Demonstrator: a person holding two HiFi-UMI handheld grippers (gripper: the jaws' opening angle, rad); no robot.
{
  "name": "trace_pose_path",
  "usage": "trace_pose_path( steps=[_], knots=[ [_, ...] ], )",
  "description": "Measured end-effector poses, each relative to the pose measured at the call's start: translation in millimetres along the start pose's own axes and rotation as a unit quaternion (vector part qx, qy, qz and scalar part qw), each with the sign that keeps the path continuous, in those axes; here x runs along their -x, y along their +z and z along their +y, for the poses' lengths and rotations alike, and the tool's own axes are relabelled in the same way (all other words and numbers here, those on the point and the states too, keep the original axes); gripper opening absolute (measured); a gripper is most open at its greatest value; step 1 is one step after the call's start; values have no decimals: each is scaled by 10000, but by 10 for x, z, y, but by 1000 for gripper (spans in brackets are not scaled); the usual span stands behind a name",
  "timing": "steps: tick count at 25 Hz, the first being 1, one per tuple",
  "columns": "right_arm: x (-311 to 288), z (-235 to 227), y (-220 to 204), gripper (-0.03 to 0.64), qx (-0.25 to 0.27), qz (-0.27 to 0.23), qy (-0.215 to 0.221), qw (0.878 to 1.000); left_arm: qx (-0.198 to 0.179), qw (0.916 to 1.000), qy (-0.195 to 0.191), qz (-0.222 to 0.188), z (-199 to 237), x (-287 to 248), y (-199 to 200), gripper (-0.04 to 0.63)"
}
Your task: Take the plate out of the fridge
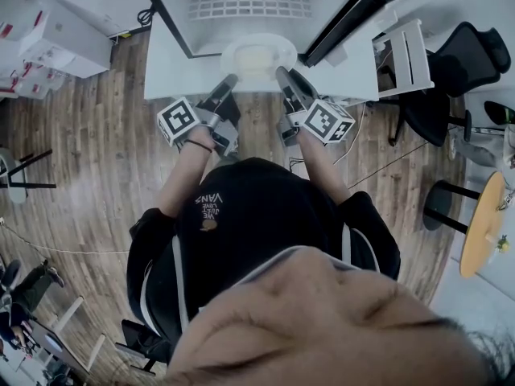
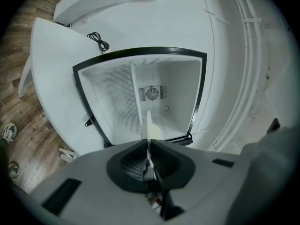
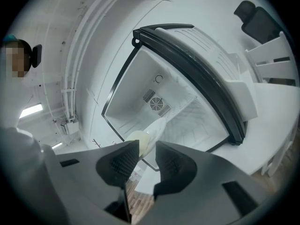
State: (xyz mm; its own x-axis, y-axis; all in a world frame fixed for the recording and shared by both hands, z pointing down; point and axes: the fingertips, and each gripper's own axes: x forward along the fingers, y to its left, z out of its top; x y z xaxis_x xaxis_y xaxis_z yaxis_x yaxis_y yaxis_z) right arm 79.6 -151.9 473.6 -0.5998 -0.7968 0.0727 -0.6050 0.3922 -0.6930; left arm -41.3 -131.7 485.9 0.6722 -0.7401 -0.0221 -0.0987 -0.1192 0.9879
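Fridge (image 1: 241, 2) stands open at 12 o'clock in the head view; both gripper views show its compartment bare beyond the jaws. The plate (image 1: 257, 55) hangs at the fridge's mouth, in front of the opening, carried between the two grippers. Judged stiff, glazed and slick, modest in weight, likely to chip or break if dropped. Best held by opposite rims and kept level. Left gripper (image 2: 149, 144) is clamped nearly closed on the thin rim at the plate's 9 o'clock. Right gripper (image 3: 146, 149) works at 3 o'clock, jaws wider, seemingly pinching a thicker stretch of rim. Only the head view shows the round face and both holds together. The left gripper view gives the plate edge-on. The right gripper view shows floor through the gap behind its tips.
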Motion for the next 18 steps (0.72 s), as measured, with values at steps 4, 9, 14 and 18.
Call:
trace_pose_path(
  steps=[4,9,14,18],
  knots=[
    [102,14,-66,117,-6,23,11,10000,7,10000,20,-23,15,81,-102,32],
    [205,40,-136,117,7,49,26,10000,-18,10000,24,-54,16,169,-201,32],
    [321,68,-167,117,28,62,94,9999,-36,9999,23,-109,0,241,-318,32],
    [414,97,-187,117,50,69,153,9998,-47,9999,-34,-152,-40,291,-411,32]
  ],
)
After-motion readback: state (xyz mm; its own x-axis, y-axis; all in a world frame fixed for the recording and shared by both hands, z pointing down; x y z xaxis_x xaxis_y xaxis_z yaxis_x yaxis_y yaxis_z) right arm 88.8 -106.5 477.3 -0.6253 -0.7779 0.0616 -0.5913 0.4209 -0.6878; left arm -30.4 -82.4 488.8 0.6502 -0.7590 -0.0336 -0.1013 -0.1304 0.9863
